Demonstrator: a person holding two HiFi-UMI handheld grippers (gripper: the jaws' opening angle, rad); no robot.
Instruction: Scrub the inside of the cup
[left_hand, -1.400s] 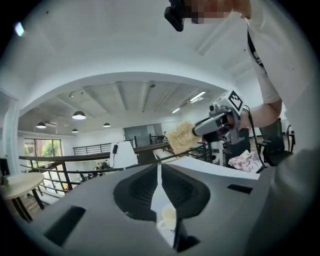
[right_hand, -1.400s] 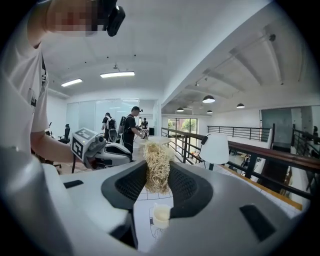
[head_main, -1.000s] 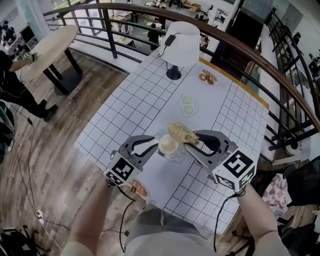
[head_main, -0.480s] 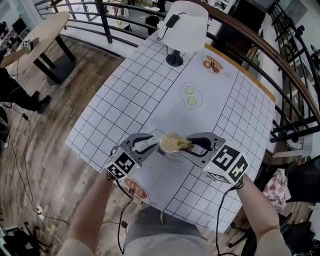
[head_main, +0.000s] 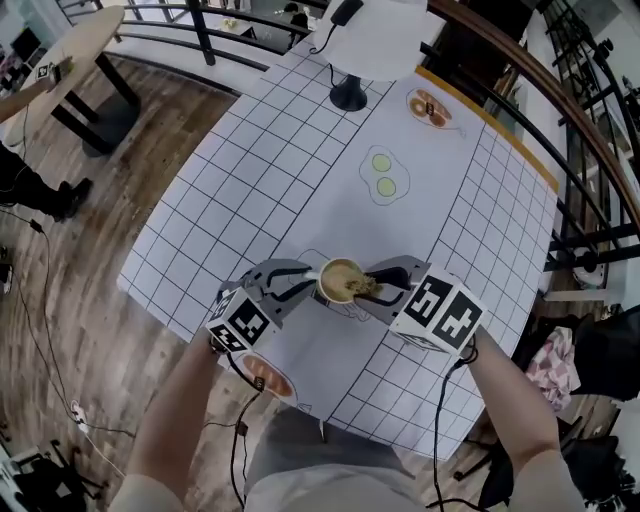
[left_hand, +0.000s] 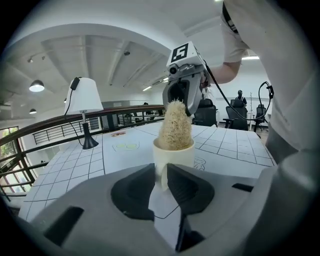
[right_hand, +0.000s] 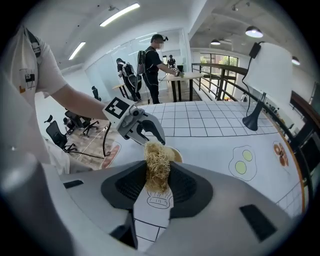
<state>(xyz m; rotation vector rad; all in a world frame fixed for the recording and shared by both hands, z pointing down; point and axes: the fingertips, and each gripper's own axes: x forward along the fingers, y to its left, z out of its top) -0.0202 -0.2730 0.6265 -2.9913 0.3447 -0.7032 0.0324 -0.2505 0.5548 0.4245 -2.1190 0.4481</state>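
A cream cup (head_main: 338, 281) stands on the gridded white table (head_main: 280, 160), near its front edge. My left gripper (head_main: 305, 283) is shut on the cup's handle (left_hand: 161, 176) from the left. A straw-coloured fibre scrubber (head_main: 358, 285) sticks into the cup's mouth, and my right gripper (head_main: 378, 287) is shut on it from the right. The left gripper view shows the scrubber (left_hand: 176, 125) rising out of the cup (left_hand: 173, 156), with the right gripper (left_hand: 182, 85) above it. In the right gripper view the scrubber (right_hand: 157, 167) sits between the jaws, the cup (right_hand: 173, 155) mostly hidden behind it.
A white lamp (head_main: 360, 40) stands at the table's far end. Flat printed pictures lie on the cloth: fried eggs (head_main: 383, 175), a plate (head_main: 432, 108), an orange shape (head_main: 265, 380) by the front edge. A curved railing (head_main: 590, 140) runs to the right, a round wooden table (head_main: 60, 75) far left.
The scrubber, which lay above and right of the cup's rim, has gone down into the cup with my right gripper. My left gripper has kept hold of the handle.
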